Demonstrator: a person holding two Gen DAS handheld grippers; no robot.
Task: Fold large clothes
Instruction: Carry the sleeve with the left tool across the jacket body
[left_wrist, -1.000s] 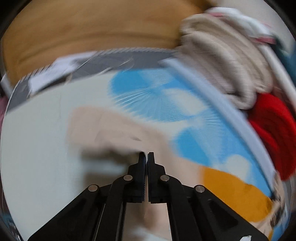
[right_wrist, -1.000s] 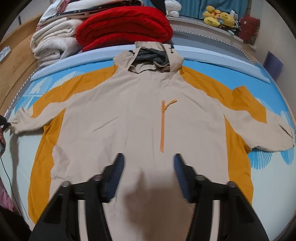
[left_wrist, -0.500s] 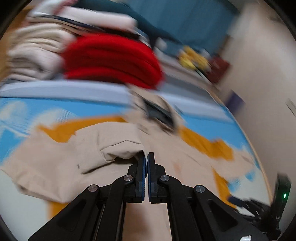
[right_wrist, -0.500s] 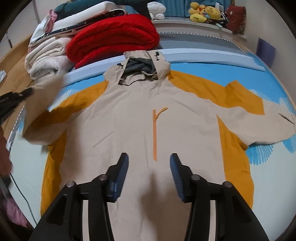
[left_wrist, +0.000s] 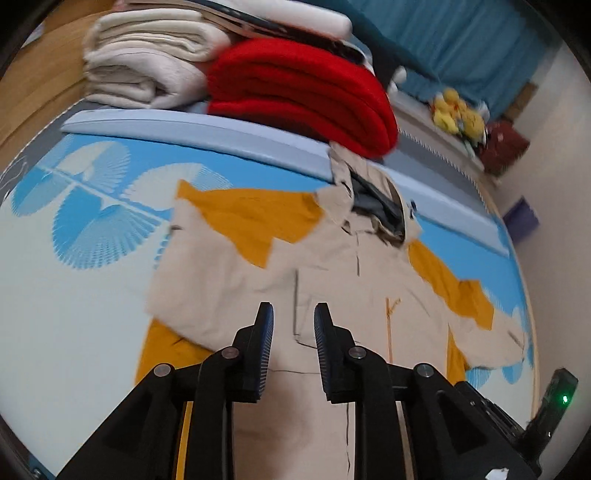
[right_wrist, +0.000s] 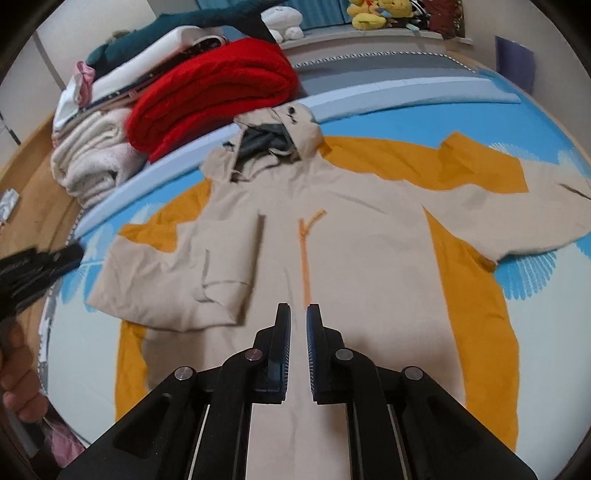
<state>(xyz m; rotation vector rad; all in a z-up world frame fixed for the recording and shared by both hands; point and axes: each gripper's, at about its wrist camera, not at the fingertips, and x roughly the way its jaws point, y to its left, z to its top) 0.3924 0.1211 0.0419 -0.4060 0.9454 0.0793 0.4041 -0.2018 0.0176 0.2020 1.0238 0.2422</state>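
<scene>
A beige and orange hooded jacket lies face up on the blue and white bed cover. Its left sleeve is folded inward over the chest, and the cuff lies free. My left gripper hovers above that fold with its jaws opening and nothing between them. In the right wrist view the jacket fills the middle, its other sleeve still spread out to the right. My right gripper hangs over the lower chest below the orange zip, jaws closing to a narrow gap with no cloth in them.
A folded red blanket and cream blankets are stacked at the head of the bed beyond the hood. Plush toys sit on a ledge behind. A hand holds the left gripper at the left edge.
The left gripper carried the sleeve cuff from the far left across onto the chest, then let it go and its jaws parted. The right gripper's jaws narrowed a lot.
</scene>
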